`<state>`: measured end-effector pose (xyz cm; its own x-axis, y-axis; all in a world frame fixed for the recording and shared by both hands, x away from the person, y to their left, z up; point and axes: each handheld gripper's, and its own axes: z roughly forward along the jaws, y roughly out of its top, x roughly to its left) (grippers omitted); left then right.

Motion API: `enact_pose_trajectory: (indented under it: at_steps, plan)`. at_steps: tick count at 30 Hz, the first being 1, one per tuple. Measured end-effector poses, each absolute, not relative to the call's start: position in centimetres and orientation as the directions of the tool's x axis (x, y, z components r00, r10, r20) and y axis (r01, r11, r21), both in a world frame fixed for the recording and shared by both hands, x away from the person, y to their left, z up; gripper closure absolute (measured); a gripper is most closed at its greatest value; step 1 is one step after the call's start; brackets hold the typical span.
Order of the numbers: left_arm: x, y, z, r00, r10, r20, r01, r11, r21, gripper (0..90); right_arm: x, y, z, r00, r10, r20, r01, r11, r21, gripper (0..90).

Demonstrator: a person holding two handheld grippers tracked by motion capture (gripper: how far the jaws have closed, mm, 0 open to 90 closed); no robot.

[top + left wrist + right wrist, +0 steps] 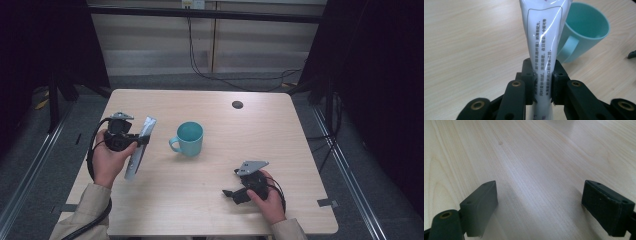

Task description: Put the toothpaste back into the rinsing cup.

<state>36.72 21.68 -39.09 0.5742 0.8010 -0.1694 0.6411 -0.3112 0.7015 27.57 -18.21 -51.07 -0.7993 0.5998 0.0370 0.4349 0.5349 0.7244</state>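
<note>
Clamping a white tube (541, 50), the left claw (543, 82) hovers beside the mug (586, 27).

place: lab recording bay | signs: lone wooden table (280, 130), black curtains (385, 75), floor rails (30, 170), trailing cables (200, 65)

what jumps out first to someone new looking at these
The left gripper clamps a white tube with printed text, lifted at the table's left. A teal mug stands mid-table, just right of it. The right gripper rests open on the wooden table, near right.
</note>
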Motion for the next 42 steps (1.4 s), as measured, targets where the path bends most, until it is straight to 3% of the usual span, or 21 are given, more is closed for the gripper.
enact_pose_trajectory:
  at_steps: [15,42]
  plan:
    - [36.7,21.5,-37.4,0.576,0.798,-0.175,0.563,-0.232,0.793,77.0,27.6,-18.2,-51.1,-0.799,0.6,0.037,0.435,0.535,0.724,12.4]
    - [37.3,20.5,-35.1,0.582,0.787,-0.207,0.498,-0.143,0.855,77.0,27.6,-18.2,-51.1,-0.799,0.6,0.038,0.436,0.535,0.724,12.5]
